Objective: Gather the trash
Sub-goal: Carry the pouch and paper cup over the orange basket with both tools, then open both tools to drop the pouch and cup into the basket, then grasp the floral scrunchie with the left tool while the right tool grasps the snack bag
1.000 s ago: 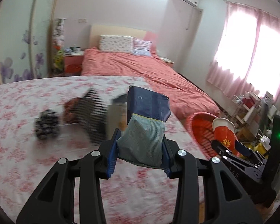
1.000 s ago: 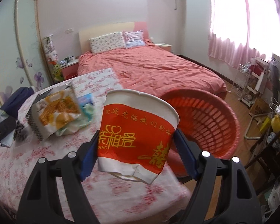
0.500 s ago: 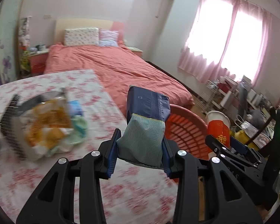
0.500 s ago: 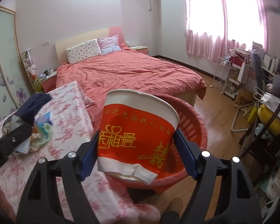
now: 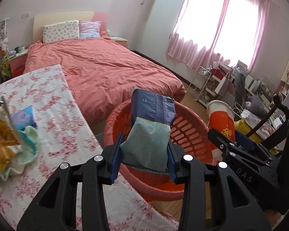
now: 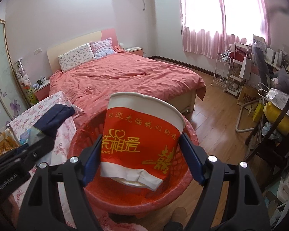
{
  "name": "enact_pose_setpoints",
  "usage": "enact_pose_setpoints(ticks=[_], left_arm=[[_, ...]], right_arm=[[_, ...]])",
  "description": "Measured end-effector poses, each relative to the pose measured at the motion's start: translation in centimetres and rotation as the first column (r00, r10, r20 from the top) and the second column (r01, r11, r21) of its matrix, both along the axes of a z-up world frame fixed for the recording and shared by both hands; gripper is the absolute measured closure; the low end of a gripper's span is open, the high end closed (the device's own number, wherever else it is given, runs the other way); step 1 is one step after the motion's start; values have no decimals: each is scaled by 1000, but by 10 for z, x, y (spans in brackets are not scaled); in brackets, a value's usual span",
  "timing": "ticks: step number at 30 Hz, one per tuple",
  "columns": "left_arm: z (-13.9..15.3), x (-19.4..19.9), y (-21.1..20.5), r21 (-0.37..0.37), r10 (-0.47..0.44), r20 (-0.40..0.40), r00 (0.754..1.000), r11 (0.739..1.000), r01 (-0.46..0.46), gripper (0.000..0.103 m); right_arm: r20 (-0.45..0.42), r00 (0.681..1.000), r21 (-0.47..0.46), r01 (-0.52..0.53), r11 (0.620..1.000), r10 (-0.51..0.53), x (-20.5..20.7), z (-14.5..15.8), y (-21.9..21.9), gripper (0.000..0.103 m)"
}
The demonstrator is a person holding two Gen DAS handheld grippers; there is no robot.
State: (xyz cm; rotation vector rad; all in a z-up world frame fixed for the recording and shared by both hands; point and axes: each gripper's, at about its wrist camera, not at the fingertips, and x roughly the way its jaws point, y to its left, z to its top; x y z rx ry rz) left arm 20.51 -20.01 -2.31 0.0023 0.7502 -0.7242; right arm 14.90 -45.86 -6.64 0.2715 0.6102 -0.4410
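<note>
My left gripper [image 5: 144,157] is shut on a blue and green tissue pack [image 5: 150,130] and holds it above the red plastic basket [image 5: 190,130]. My right gripper [image 6: 142,161] is shut on a crumpled red and white paper cup [image 6: 140,144] and holds it over the same basket [image 6: 82,134]. The cup [image 5: 221,119] and the right gripper show at the right of the left wrist view. The tissue pack [image 6: 54,117] shows at the left of the right wrist view.
A table with a pink floral cloth [image 5: 54,104] stands left of the basket, with a yellow snack bag [image 5: 2,134], a pale green wrapper [image 5: 27,150] and a blue packet [image 5: 25,119] on it. A bed with a red cover [image 5: 98,65] is behind. Cluttered shelves and a chair [image 6: 269,100] stand at the right.
Both grippers have swung right from over the table to above the red basket, each still holding its item. The trash left on the table has slid to the left edge of view.
</note>
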Motion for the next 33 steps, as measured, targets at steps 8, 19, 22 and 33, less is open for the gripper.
enact_pose_setpoints(ticks=[8,19,22,33], left_arm=[[-11,8,-17,24,-18,-36,999,1000,18,60],[-16,8,-9,54,24,-67,997,998,-20,47],[-11,3,3,56,50,-57,997,997,-46,46],[11,-17,94,99,226,51,973,968,-230,42]], right_arm=[[18,1000,53,-6,999,5,13,-8,-15,26],[13,999,68,33,997,-34,9,-12,-27,19],[5,999,36,37,999,-37,5,-8,-20,19],[0,994,-26,-109,994,109,8,11,59,25]])
